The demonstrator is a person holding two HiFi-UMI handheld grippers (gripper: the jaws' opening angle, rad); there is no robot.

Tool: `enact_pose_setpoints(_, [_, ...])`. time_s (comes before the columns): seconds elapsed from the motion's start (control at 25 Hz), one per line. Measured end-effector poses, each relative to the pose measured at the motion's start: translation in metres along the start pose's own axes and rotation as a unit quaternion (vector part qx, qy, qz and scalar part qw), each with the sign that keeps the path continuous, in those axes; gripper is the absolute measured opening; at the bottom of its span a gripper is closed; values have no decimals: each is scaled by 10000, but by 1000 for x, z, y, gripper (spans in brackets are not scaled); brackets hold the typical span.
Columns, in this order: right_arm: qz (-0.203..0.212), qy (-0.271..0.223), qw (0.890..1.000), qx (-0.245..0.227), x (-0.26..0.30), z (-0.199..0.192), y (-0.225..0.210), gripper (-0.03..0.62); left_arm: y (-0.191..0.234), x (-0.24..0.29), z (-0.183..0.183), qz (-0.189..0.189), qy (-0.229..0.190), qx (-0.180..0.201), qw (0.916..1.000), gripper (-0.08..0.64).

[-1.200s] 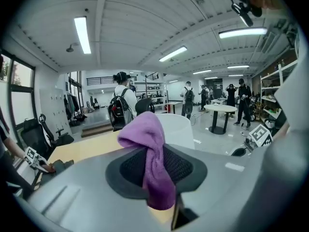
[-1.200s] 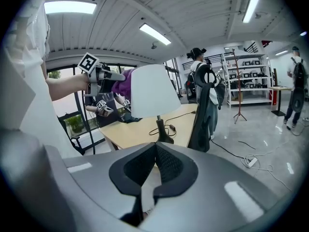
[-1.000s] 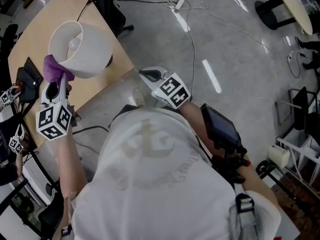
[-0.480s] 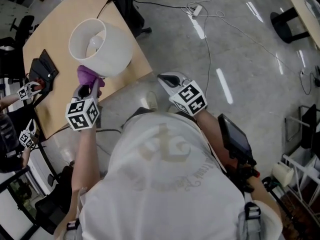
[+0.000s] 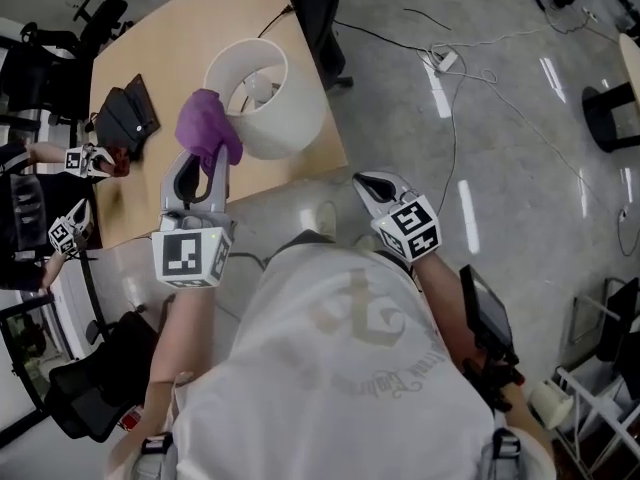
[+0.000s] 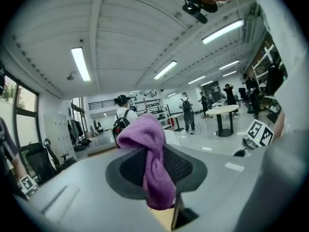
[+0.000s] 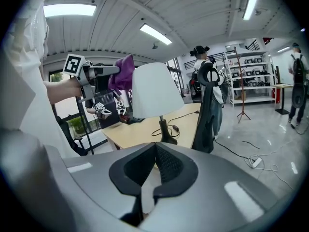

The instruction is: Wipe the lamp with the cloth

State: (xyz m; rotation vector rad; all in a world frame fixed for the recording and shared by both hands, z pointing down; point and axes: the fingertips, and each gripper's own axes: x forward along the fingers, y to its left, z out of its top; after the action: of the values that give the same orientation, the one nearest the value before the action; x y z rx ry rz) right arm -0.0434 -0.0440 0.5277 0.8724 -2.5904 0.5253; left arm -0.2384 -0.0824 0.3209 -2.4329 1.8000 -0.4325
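L gripper (image 5: 202, 168) is clamped on the purple cloth (image 5: 206, 128), which bunches out past the tips. It sits right at the top rim of the lamp shade (image 5: 272, 108), on the shade's left as the person faces it. From the R gripper view the cloth looks pressed against the shade's upper edge, but can't confirm contact. The lamp stands upright near the corner of the wooden table (image 5: 170, 38), so its long axis is vertical, w/ the base (image 7: 167, 139) below. The wipe prob. runs down or around the shade wall. L arm is stretched fwd, gripper roughly level. R gripper (image 5: 372, 184) is closed on nothing, held low by the body and well apart from the lamp, so L is nearer.
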Motion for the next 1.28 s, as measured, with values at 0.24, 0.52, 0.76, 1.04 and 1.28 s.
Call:
enact_pose_setpoints(0.24, [24, -67, 10000, -14, 0, 3, 1, 14, -43, 25, -37, -568, 463, 622, 9954, 95])
enact_pose_setpoints(0.52, [-58, -17, 9999, 119, -4, -8, -5, 14, -80, 25, -118, -1249, 1352, 1216, 9754, 95])
enact_pose_setpoints(0.76, [-2, -44, 10000, 65, -2, 0, -2, 14, -122, 9, -154, -2340, 2098, 1383, 9392, 95])
enact_pose_setpoints(1.04, [63, -60, 10000, 39, 5, 4, -1, 14, -110, -3, -26, -2718, 1109, 1252, 9477, 95])
enact_pose_setpoints(1.28, [134, -131, 9998, 23, 7, 8, 7, 14, -67, 4, 77, -2482, 484, 1402, 9573, 95])
